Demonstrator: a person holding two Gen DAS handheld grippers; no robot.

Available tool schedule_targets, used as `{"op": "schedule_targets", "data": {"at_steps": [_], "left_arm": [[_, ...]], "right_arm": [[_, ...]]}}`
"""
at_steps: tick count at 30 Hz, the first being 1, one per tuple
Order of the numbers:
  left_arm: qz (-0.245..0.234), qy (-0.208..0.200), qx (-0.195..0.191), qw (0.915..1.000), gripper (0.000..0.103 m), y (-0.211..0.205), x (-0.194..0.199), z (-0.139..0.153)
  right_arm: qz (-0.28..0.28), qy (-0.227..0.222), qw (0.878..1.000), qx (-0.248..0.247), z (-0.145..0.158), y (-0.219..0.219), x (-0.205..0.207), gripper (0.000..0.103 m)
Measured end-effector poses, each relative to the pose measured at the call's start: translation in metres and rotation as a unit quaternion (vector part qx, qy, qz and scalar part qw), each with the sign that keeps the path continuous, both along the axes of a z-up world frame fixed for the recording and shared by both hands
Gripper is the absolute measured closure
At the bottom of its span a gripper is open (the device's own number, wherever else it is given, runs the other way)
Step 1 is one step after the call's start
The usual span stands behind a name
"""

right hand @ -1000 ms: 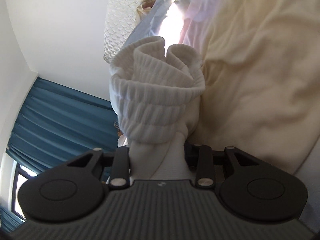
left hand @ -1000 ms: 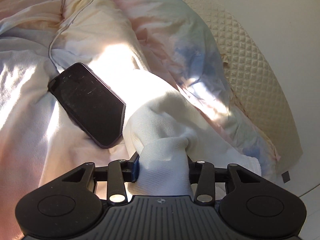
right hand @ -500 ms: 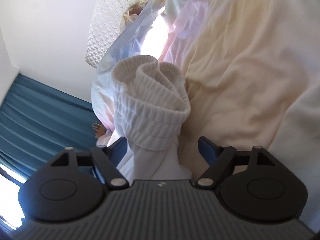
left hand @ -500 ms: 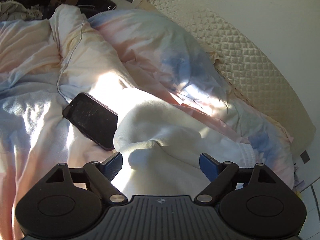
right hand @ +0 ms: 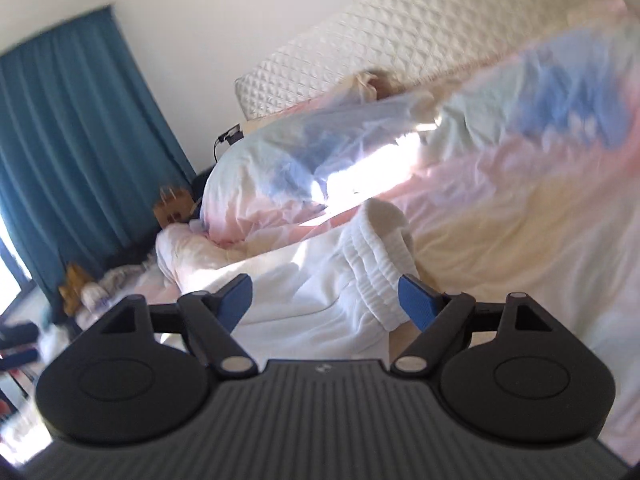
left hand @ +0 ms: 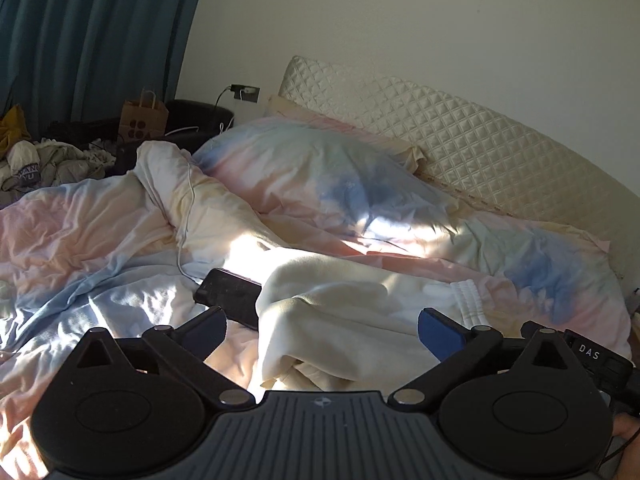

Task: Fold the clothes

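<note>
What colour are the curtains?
Teal blue curtains, clearest in the right wrist view.

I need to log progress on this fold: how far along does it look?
Looks done: the white garment lies doubled over on the duvet, partly over a phone.
In hand: nothing. The left gripper is opening, the right gripper open; neither presses cloth.
Left: the garment looks lumpy, so probably tidying or another fold.
</note>
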State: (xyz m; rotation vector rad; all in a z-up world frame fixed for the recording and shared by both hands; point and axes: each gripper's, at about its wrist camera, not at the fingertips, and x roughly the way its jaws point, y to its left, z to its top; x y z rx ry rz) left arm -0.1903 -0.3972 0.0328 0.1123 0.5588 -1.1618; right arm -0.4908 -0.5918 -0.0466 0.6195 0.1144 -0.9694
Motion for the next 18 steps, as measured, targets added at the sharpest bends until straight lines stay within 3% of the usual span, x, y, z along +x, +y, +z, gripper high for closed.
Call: {"op": "schedule_targets", "data": {"at_steps": [11, 18], "left_arm": [[0.038, -0.069, 0.005, 0.9969, 0.0, 0.097, -0.051, 0.038], [0.044, -0.079, -0.005, 0.9959, 0.0, 0.141, -0.065, 0.054]], "right_arm": [[0.036, 0.081, 0.995, -0.054, 0.055, 0.101, 0.018, 0.021], [0.058, 0.103, 0.991, -0.061, 0.074, 0.155, 0.041, 0.021]]}}
